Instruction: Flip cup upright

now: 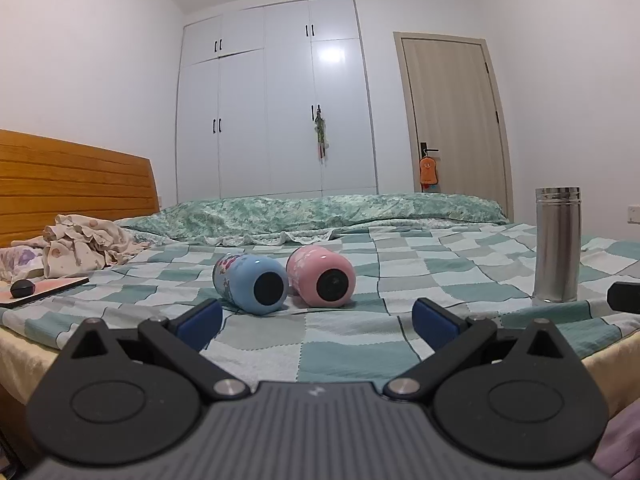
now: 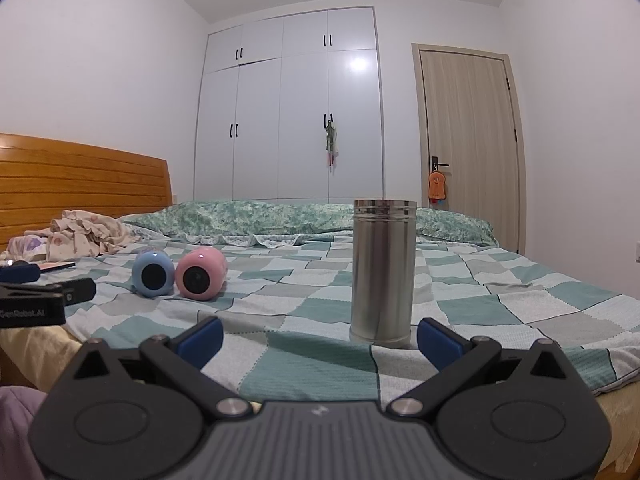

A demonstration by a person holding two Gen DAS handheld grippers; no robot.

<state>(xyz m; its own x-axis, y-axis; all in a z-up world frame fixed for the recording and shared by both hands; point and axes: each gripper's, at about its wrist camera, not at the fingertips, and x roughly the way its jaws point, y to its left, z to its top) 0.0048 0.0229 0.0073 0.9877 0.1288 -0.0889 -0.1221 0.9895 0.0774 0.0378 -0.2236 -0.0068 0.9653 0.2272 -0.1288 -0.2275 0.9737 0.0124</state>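
Observation:
A blue cup (image 1: 250,283) and a pink cup (image 1: 322,281) lie on their sides next to each other on the checked bedspread (image 1: 420,280), dark bases toward me. They show smaller in the right wrist view, blue cup (image 2: 153,274) and pink cup (image 2: 200,273). A steel cup (image 2: 382,270) stands upright; it also shows in the left wrist view (image 1: 557,245). My left gripper (image 1: 318,322) is open and empty, short of the two lying cups. My right gripper (image 2: 320,336) is open and empty, just in front of the steel cup.
Crumpled clothes (image 1: 80,246) and a flat pad with a black round object (image 1: 22,289) lie at the left by the wooden headboard (image 1: 72,184). A green quilt (image 1: 320,216) runs along the far side. A white wardrobe (image 1: 276,100) and a door (image 1: 456,112) stand behind.

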